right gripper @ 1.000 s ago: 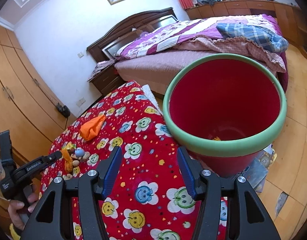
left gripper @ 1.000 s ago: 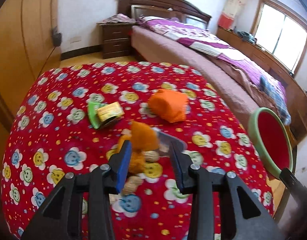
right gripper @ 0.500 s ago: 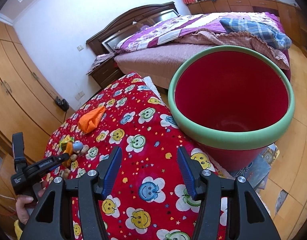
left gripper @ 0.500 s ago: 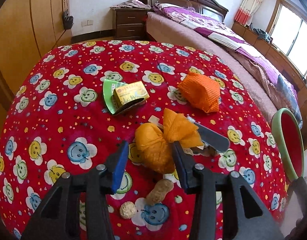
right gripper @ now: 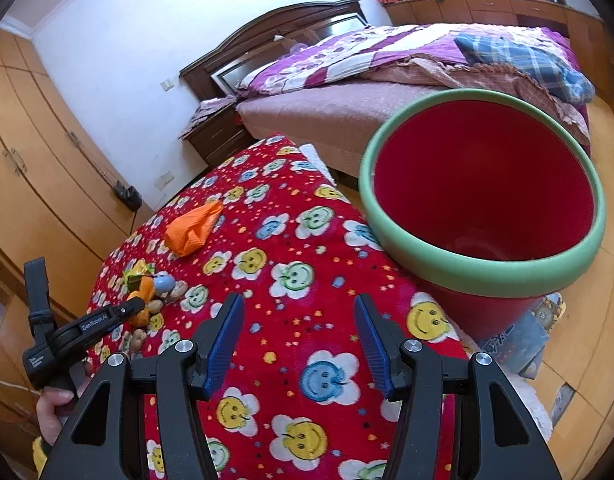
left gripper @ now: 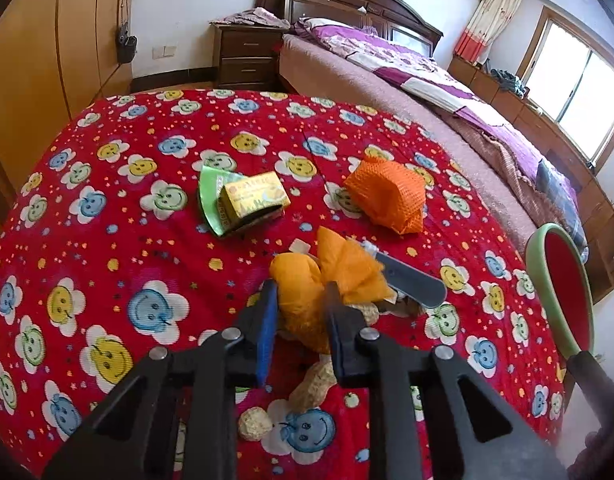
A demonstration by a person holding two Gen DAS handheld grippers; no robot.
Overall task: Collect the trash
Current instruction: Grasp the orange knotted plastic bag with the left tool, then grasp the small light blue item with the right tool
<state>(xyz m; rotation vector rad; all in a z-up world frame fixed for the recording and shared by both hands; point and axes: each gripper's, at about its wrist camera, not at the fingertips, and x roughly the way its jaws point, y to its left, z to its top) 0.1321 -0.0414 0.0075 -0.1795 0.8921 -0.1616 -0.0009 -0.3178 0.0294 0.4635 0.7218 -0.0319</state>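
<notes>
Since the earlier frame, the left claw point(left gripper: 299, 312) has closed in to pinch the orange net bag point(left gripper: 307, 292) on the worktop point(left gripper: 107, 160), ready to lift it. From the right wrist, the right claw point(right gripper: 299, 344) hangs released near the red bin point(right gripper: 483, 200), which waits beside the worktop's edge for the trash.

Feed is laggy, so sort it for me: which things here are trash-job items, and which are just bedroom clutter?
Job: yellow mesh bag in left claw; orange mesh bag; yellow box; peanut shells; red bin.

Clutter: bed; nightstand; plaid cloth.
</notes>
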